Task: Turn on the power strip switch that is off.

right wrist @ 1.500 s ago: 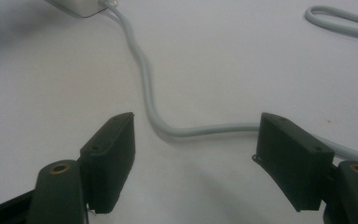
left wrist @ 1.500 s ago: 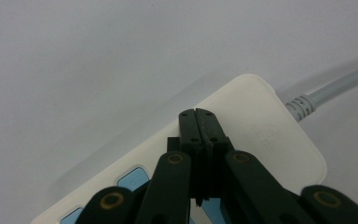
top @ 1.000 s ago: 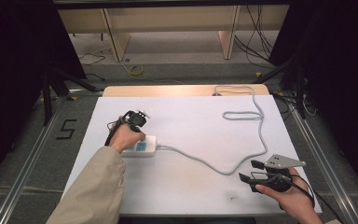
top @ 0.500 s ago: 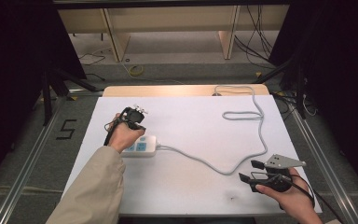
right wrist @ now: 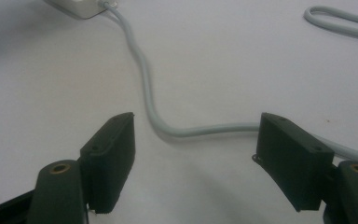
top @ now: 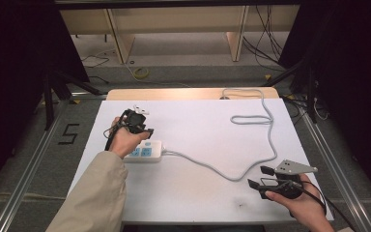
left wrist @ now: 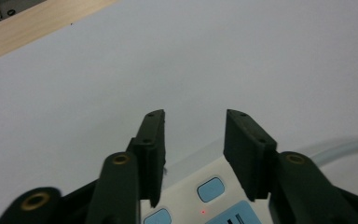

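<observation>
A white power strip (top: 145, 151) with blue buttons (left wrist: 209, 189) and a small red light lies at the left of the white table (top: 198, 198). Its grey cable (top: 212, 169) snakes right and loops toward the far edge. My left gripper (top: 136, 118) hovers just above the strip's far side. Its jaws have just been opening, and in the left gripper view the left gripper (left wrist: 195, 116) stands partly open with nothing between its fingers. At the near right corner my right gripper (top: 257, 176) rests wide open. In the right gripper view the cable (right wrist: 144, 79) curves ahead of the right gripper (right wrist: 198, 121), untouched.
A wooden strip (top: 183, 93) borders the table's far edge, with shelving legs and loose wires on the floor beyond. Metal rails (top: 335, 169) run along both table sides. The cable makes a flat loop (top: 251, 118) at the back right.
The left gripper has shifted slightly left and away from the strip and its jaws have parted. The right hand and gripper have stayed put.
</observation>
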